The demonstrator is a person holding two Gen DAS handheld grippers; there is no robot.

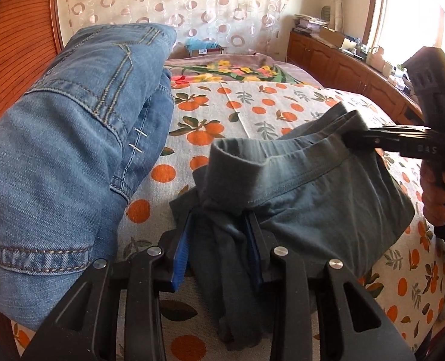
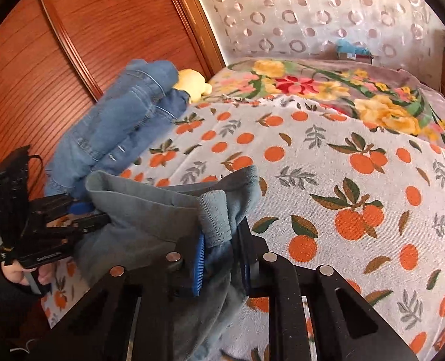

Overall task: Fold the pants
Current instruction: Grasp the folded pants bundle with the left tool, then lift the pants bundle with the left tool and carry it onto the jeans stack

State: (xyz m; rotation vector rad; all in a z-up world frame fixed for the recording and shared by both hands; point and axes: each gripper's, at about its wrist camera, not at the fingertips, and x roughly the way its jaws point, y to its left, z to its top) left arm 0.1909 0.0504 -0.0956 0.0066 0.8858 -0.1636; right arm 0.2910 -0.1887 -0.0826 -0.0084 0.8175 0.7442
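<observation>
The grey-green pants (image 1: 312,198) hang between my two grippers above the bed, waistband stretched across. My left gripper (image 1: 219,237) is shut on one end of the waistband, cloth bunched between its blue pads. In that view my right gripper (image 1: 355,137) grips the other end at the right. In the right wrist view my right gripper (image 2: 222,255) is shut on the pants (image 2: 150,210), and my left gripper (image 2: 99,215) holds them at the left.
Folded blue jeans (image 1: 72,150) lie at the left of the bed (image 1: 252,114), also shown in the right wrist view (image 2: 123,120). A yellow soft toy (image 2: 192,85) sits behind them. A wooden wardrobe (image 2: 72,45) stands left; cabinets (image 1: 343,63) stand right.
</observation>
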